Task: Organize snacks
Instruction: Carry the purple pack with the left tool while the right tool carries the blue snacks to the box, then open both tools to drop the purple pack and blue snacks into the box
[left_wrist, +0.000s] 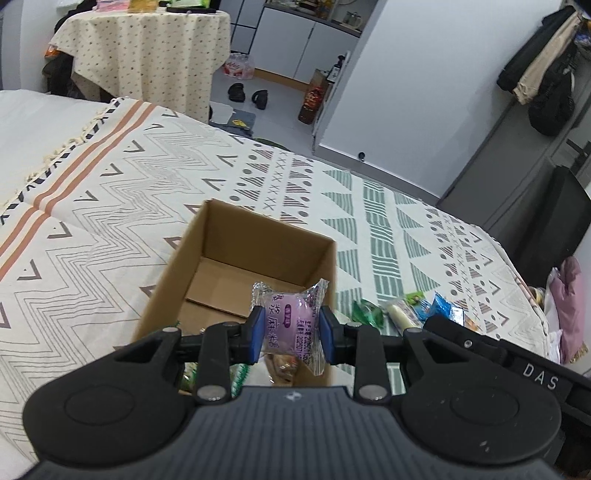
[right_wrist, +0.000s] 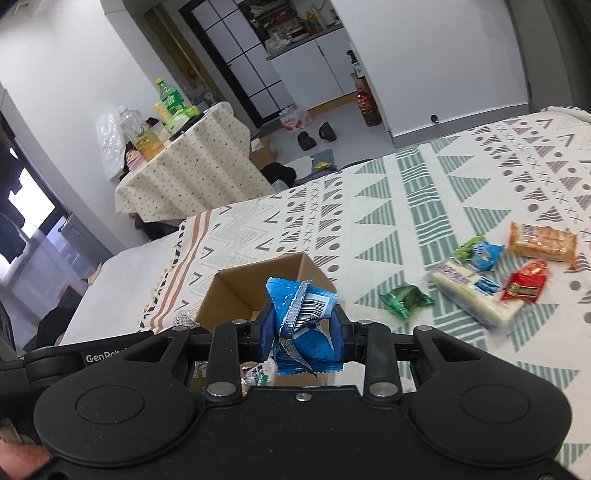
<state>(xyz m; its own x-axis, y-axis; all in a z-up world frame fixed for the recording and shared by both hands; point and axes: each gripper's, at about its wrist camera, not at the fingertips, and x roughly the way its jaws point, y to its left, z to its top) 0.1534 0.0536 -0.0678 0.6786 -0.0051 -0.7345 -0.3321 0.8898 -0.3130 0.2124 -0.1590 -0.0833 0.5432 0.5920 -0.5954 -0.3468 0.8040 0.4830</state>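
My left gripper (left_wrist: 290, 332) is shut on a purple wrapped snack (left_wrist: 286, 325), held just above the near side of an open cardboard box (left_wrist: 266, 236) on the bed. A few snacks lie in the box bottom under the fingers. My right gripper (right_wrist: 302, 328) is shut on a crumpled blue snack packet (right_wrist: 303, 321), also over the cardboard box (right_wrist: 236, 291). To the right on the bedspread lie loose snacks: a green packet (right_wrist: 404, 300), a long white bar (right_wrist: 476, 295), a red packet (right_wrist: 524, 286), an orange cracker pack (right_wrist: 541, 243) and a blue-green packet (right_wrist: 480, 253).
The patterned bedspread (left_wrist: 110, 206) covers the bed. A round table with a dotted cloth (right_wrist: 188, 173) carries bottles behind the bed. Shoes and bottles stand on the floor near white cabinets (left_wrist: 291, 40). A dark chair (left_wrist: 554, 225) stands at the bed's right edge.
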